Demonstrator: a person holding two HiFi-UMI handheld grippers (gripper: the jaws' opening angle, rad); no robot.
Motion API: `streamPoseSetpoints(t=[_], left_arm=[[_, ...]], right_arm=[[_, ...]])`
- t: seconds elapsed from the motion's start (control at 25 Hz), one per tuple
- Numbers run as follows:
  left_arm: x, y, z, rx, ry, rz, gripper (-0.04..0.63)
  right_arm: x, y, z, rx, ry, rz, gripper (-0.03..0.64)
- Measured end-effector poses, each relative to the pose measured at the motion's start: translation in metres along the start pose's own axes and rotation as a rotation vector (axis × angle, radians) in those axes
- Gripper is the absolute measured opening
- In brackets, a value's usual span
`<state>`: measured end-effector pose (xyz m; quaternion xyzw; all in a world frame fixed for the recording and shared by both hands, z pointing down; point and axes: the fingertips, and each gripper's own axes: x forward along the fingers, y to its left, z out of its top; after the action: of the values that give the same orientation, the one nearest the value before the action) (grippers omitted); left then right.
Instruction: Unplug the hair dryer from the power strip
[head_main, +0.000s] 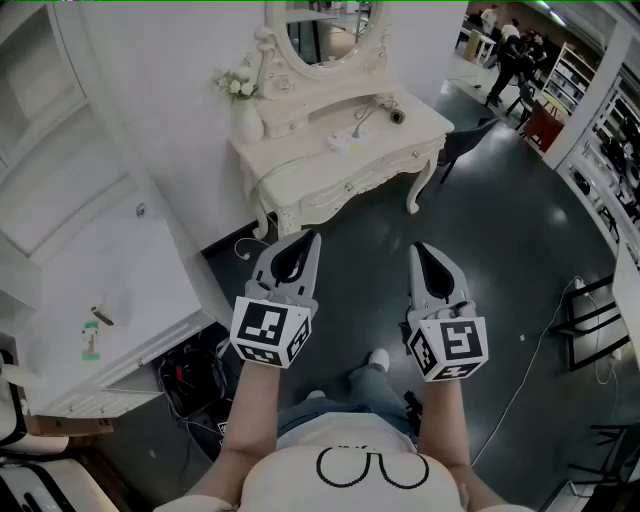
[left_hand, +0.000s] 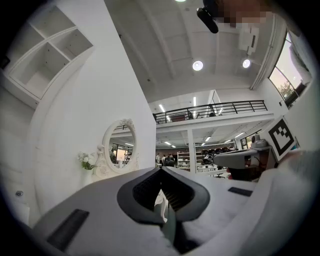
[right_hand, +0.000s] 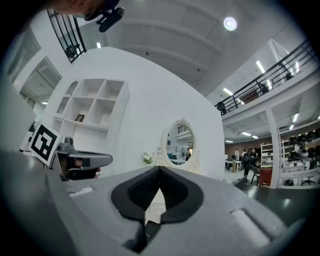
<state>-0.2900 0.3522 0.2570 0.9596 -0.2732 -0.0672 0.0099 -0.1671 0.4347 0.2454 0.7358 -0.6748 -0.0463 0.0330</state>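
Observation:
A white dressing table (head_main: 300, 180) with an oval mirror (head_main: 325, 35) stands ahead of me against the wall. A few small things lie on its top, among them a slim pale object (head_main: 365, 120) and a dark round piece (head_main: 397, 116); I cannot tell the hair dryer or the power strip among them. My left gripper (head_main: 313, 238) and right gripper (head_main: 418, 247) are held side by side in the air, well short of the table and pointing at it. Both are shut with nothing between the jaws, as the left gripper (left_hand: 161, 170) and right gripper (right_hand: 160, 170) also show in their own views.
A white cabinet (head_main: 90, 290) fills the left side, with black cables and gear (head_main: 190, 375) on the floor at its foot. A vase of flowers (head_main: 245, 100) stands on the table's left end. A white cord (head_main: 540, 340) and a black frame (head_main: 590, 320) are on the right; people (head_main: 510, 55) stand far back.

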Motion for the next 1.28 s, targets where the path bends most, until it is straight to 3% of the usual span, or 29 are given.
streamPoseSetpoints(t=[0.4, 0.56, 0.76, 1.04, 1.28], left_arm=[[0.083, 0.028, -0.033, -0.022, 0.051, 0.041, -0.002], [0.141, 0.048, -0.039, -0.041, 0.046, 0.081, -0.002], [0.219, 0.062, -0.044, -0.073, 0.039, 0.104, -0.002], [0.302, 0.067, -0.053, -0.113, 0.040, 0.138, -0.002], [0.341, 0.086, -0.083, -0.091, 0.130, 0.178, -0.002]], right_arm=[[0.076, -0.054, -0.024, 0.044, 0.012, 0.050, 0.002], [0.129, -0.092, -0.033, 0.052, 0.013, 0.074, 0.002], [0.192, -0.153, -0.042, 0.138, 0.020, 0.099, 0.002], [0.255, -0.217, -0.051, 0.149, 0.056, 0.189, 0.003], [0.297, -0.236, -0.078, 0.172, 0.101, 0.255, 0.003]])
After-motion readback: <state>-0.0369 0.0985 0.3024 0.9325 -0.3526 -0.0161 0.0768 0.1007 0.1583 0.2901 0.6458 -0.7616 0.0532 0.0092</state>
